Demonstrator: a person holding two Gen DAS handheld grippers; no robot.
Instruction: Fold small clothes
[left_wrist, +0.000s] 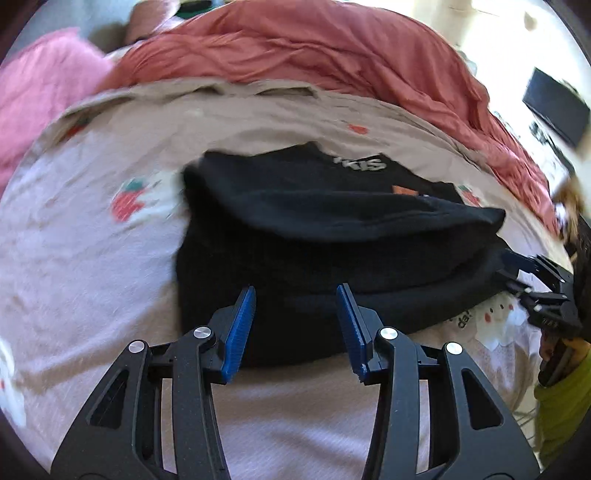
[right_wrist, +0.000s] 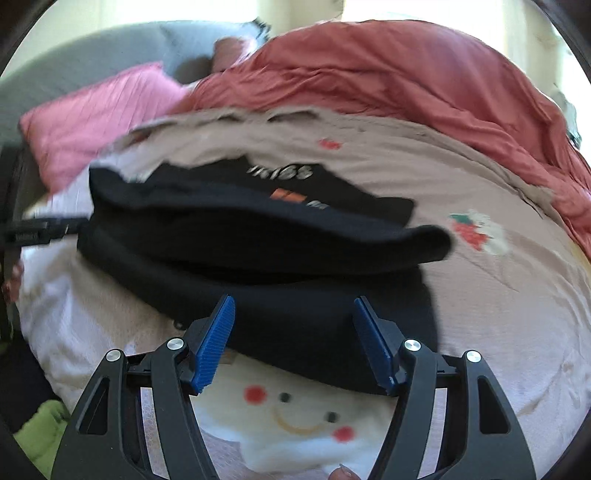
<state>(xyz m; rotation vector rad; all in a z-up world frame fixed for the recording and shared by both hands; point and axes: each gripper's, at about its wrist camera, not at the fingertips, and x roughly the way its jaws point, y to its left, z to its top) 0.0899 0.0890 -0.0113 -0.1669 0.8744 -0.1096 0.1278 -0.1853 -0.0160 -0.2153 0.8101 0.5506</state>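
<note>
A black garment (left_wrist: 332, 236) with white lettering and an orange patch lies folded over itself on the printed bedsheet (left_wrist: 92, 266); it also shows in the right wrist view (right_wrist: 266, 258). My left gripper (left_wrist: 295, 295) is open and empty, its blue fingertips just over the garment's near edge. My right gripper (right_wrist: 295, 306) is open and empty above the garment's near hem. The right gripper also shows at the garment's right corner in the left wrist view (left_wrist: 532, 277). The left gripper shows at the far left of the right wrist view (right_wrist: 40, 230).
A rumpled red duvet (left_wrist: 332, 51) is heaped behind the garment, and a pink pillow (right_wrist: 96, 118) lies at back left. The sheet carries strawberry prints (left_wrist: 129, 201) and a smiling face print (right_wrist: 299, 413). A dark box (left_wrist: 554, 103) is at far right.
</note>
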